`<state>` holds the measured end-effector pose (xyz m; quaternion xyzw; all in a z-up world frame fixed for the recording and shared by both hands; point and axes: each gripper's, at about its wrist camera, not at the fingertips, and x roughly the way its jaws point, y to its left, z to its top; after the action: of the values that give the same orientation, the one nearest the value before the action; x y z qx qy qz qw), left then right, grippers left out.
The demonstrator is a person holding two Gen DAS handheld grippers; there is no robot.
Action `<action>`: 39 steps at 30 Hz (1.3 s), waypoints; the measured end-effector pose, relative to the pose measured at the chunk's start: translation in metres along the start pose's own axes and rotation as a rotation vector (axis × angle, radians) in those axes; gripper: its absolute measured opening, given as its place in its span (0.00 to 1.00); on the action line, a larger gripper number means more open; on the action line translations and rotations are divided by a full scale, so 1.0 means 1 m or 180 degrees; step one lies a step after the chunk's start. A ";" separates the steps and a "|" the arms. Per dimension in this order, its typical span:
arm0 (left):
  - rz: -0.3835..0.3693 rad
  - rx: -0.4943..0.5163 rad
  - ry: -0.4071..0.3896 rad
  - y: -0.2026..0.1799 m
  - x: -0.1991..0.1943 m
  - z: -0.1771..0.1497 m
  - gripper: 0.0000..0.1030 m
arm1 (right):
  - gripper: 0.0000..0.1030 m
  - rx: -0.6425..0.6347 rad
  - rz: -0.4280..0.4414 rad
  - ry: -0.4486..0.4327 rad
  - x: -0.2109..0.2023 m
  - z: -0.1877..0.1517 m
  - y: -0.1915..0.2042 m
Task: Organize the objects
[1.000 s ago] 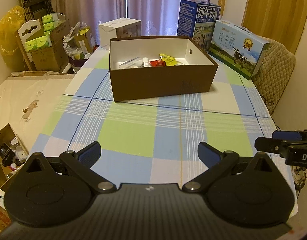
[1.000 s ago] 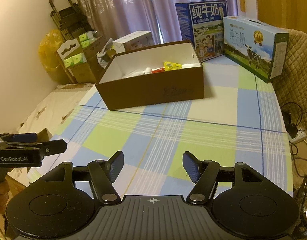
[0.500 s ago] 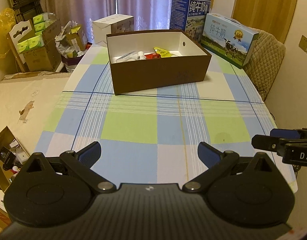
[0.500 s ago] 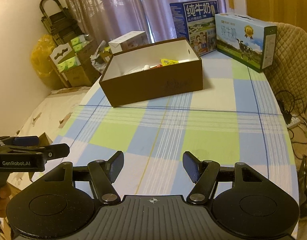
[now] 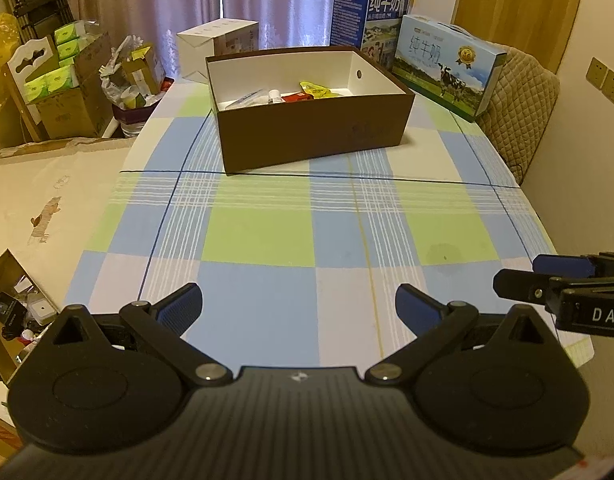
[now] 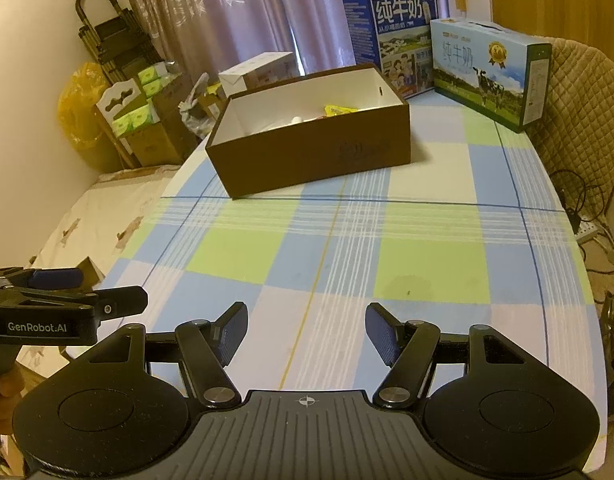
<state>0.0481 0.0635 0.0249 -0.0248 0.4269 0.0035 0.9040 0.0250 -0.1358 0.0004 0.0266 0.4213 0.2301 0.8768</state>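
A brown cardboard box (image 5: pixel 311 136) (image 6: pixel 311 156) with a white inside stands on the far half of the checked table (image 5: pixel 267 236) (image 6: pixel 427 256). Inside it lie a yellow packet (image 5: pixel 317 89) (image 6: pixel 339 109), a red pack (image 5: pixel 296 98), a small white bottle (image 5: pixel 274 96) and a clear wrapper. My left gripper (image 5: pixel 298 308) hangs open over the table's near edge with nothing between its fingers. My right gripper (image 6: pixel 305 330) is open too, empty, over the near edge further right. Each gripper shows at the side of the other's view.
Two milk cartons (image 5: pixel 447 66) (image 6: pixel 487 76) stand at the table's far right, with a white box (image 5: pixel 219 46) behind the brown one. A padded chair (image 5: pixel 519 112) is at the right. Cardboard boxes and clutter (image 5: pixel 67 92) fill the floor at the left. Cables (image 6: pixel 587 208) lie right of the table.
Both grippers have drawn back from the brown box, which now looks smaller and further off. More of the near table shows. Both pairs of jaws kept the same width.
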 end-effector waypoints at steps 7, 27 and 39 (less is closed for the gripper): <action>-0.0005 -0.0009 0.0012 0.001 0.000 -0.004 0.99 | 0.61 0.0000 -0.0001 0.0013 0.001 -0.001 0.002; 0.0021 -0.0033 0.0008 0.002 0.000 -0.004 0.99 | 0.61 -0.0028 0.0036 0.0070 0.008 0.002 0.002; 0.0053 -0.0031 0.0005 -0.004 0.012 0.002 0.99 | 0.61 -0.0044 0.0070 0.0109 0.017 0.008 -0.005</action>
<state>0.0578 0.0591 0.0173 -0.0256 0.4278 0.0131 0.9034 0.0417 -0.1316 -0.0078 0.0212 0.4344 0.2431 0.8670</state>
